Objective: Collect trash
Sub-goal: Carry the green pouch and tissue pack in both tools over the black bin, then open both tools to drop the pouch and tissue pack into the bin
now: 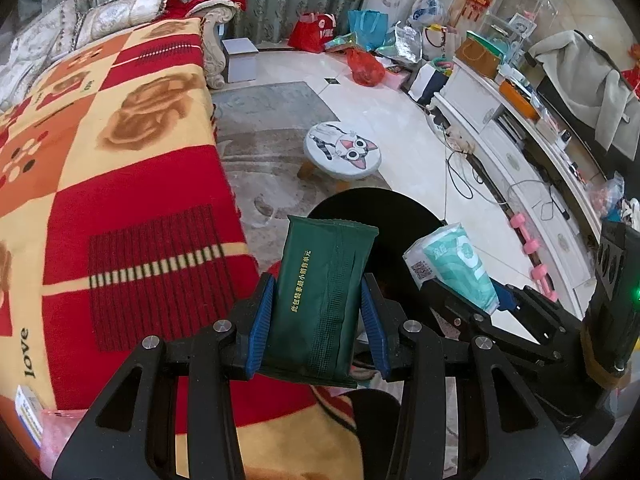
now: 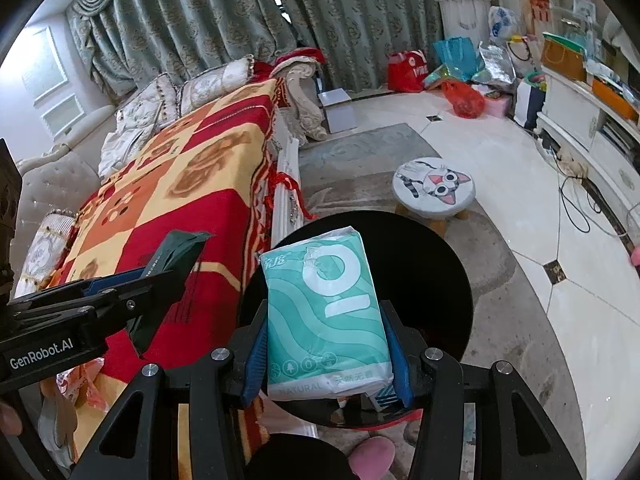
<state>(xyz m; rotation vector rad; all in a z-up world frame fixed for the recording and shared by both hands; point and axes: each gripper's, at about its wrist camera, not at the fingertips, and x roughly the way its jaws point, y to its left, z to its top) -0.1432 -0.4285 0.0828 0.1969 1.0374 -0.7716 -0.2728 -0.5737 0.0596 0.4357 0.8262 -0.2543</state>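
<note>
The left gripper (image 1: 318,308) is clamped on a dark green tissue pack (image 1: 324,300): its blue pads (image 1: 262,320) press the pack's two long sides, and the pack stands lengthwise between them, its crimped top end reaching forward past the fingertips. Behind that top end shows the round black bin (image 1: 400,216) on the floor, so the green pack hangs at the bin's near rim, beside the front edge of the sofa with its red and yellow blanket (image 1: 120,160).

The right gripper (image 2: 326,344) is closed on a teal and white tissue pack (image 2: 326,312), gripped the same way by its long sides. In the right wrist view this pack lies in front of the bin's dark opening (image 2: 420,264), covering its left part. In that view the left gripper comes in from the left edge, holding the green pack against the blanket, just left of the bin's rim. A cat-face stool (image 2: 434,188) stands beyond the bin's far rim.
</note>
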